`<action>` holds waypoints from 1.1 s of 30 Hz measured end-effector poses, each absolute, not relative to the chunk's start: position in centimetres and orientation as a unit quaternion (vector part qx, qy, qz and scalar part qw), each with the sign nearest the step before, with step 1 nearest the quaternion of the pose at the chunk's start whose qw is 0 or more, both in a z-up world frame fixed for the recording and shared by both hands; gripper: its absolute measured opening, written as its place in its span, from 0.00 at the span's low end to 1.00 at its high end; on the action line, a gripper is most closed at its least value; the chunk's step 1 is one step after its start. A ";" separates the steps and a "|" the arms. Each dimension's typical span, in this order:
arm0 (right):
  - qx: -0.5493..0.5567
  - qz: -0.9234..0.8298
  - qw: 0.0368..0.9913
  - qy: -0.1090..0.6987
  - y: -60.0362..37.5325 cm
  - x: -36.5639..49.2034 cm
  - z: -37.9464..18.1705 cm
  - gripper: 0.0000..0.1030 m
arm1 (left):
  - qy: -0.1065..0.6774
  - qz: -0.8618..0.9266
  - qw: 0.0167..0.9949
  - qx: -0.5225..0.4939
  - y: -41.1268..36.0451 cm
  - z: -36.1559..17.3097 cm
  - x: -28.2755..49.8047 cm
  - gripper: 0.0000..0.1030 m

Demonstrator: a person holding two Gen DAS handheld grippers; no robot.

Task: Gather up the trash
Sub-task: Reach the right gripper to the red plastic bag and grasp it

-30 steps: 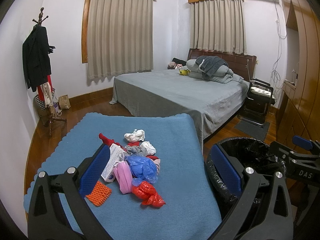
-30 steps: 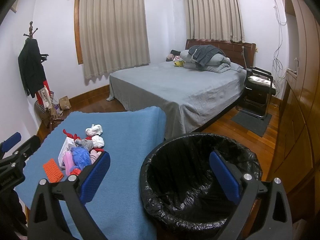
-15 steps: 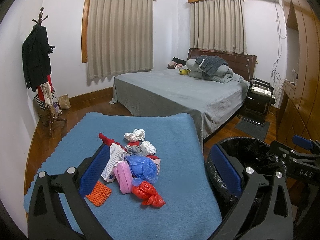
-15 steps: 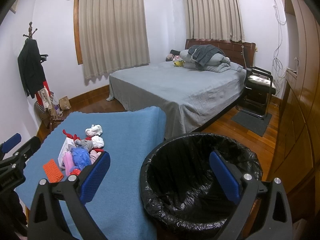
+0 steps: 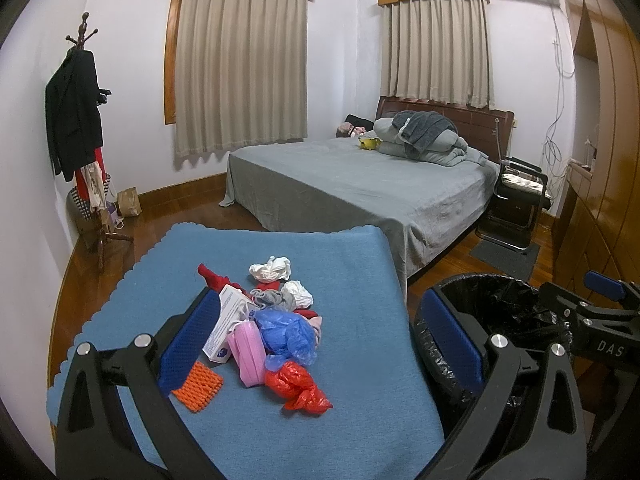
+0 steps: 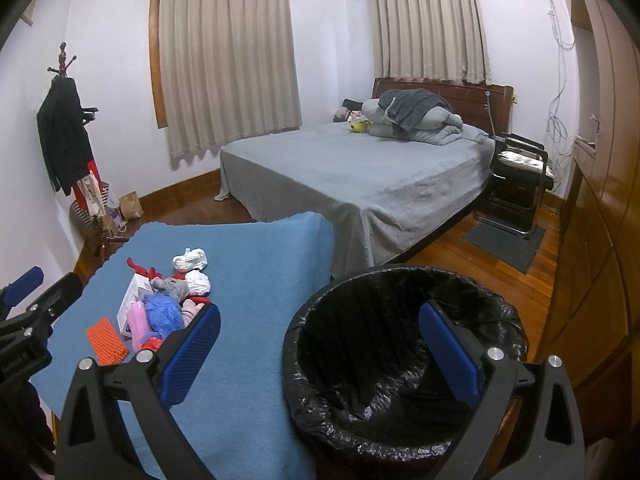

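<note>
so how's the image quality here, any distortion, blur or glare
Left wrist view: strong fisheye, the curtains and wardrobe bow outward, corners vignetted black; trash pile sharp. Right wrist view: same bending, even dim indoor light, faint sheen on the black bin liner, no blur.

Grey bed [image 5: 360, 184], coat rack [image 5: 80, 120], black chair [image 5: 520, 200].

One bin [image 6: 400, 344] stands lower right. Two white wads [image 5: 270, 269], one red bag [image 5: 298, 390], one blue bag [image 5: 288, 332] lie lower centre. Two curtained windows [image 5: 240, 60] fill the top.

Each black hand-held gripper [image 5: 320, 344] has blue ribbed pads [image 5: 188, 344] and silver screws.
</note>
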State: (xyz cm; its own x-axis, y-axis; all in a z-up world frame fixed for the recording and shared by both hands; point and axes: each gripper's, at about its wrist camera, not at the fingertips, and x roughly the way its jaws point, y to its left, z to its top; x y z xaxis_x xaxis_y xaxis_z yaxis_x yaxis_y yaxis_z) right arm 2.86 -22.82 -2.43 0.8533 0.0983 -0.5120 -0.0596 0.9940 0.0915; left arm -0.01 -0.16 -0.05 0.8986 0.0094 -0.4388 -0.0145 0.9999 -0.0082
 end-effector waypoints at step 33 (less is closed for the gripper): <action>-0.001 0.188 0.929 0.318 -8.5 8.5 -11.9 0.82 | 0.298 0.122 0.947 -0.010 12.9 -9.9 2.8 0.95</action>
